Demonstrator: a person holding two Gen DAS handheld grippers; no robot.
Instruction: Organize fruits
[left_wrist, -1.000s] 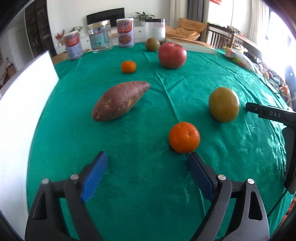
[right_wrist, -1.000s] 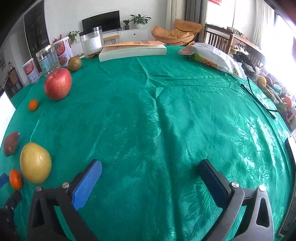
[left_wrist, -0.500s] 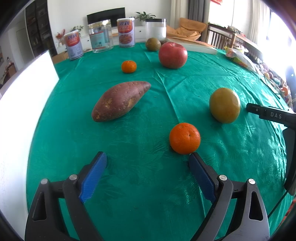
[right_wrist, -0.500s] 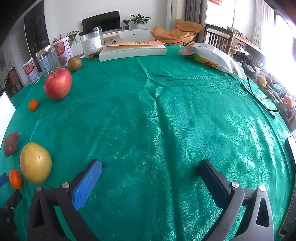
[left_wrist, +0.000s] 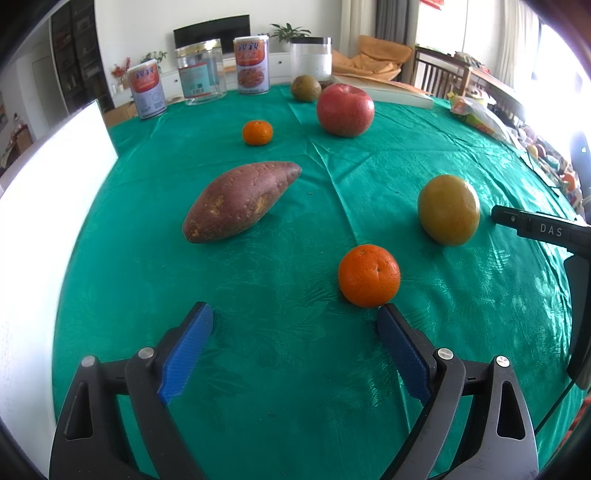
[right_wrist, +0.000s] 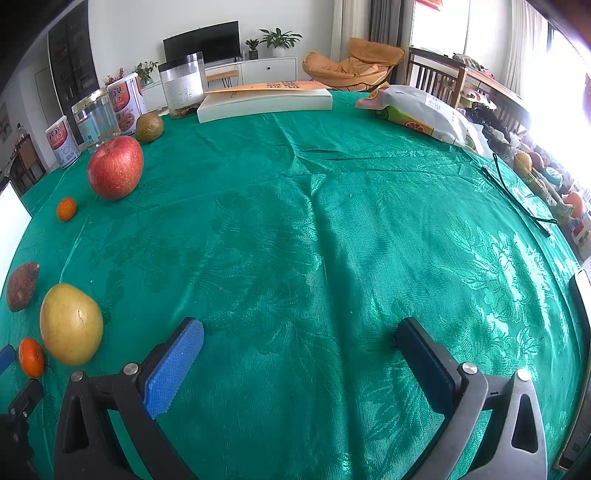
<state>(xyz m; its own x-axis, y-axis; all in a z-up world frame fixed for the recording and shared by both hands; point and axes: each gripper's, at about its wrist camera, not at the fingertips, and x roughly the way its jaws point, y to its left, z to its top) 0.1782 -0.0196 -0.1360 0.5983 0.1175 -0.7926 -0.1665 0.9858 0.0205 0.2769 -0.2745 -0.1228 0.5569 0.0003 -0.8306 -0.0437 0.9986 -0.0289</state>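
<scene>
Left wrist view: fruit scattered, sorting apparently not begun.
Left gripper (left_wrist: 295, 325) jaws spread wide, empty; orange (left_wrist: 369, 275) just ahead by its right finger. Right gripper (right_wrist: 299, 343) also released, over bare green cloth (right_wrist: 332, 221). Apple (left_wrist: 345, 109), pear (left_wrist: 448, 209), mandarin (left_wrist: 257, 132) well apart; sweet potato (left_wrist: 240, 201) & tins (left_wrist: 252, 65) w/ them.

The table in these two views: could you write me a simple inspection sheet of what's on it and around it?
Surface: green tablecloth, creased.
Job's things: near orange, small orange, red apple, yellow-green fruit, brownish fruit, sweet potato, all apart.
Clutter: tins, jars, book, snack bag.
Grippers: left gripper and right gripper open, empty.
Cables: thin black cord.
Surroundings: television, orange chair.
</scene>
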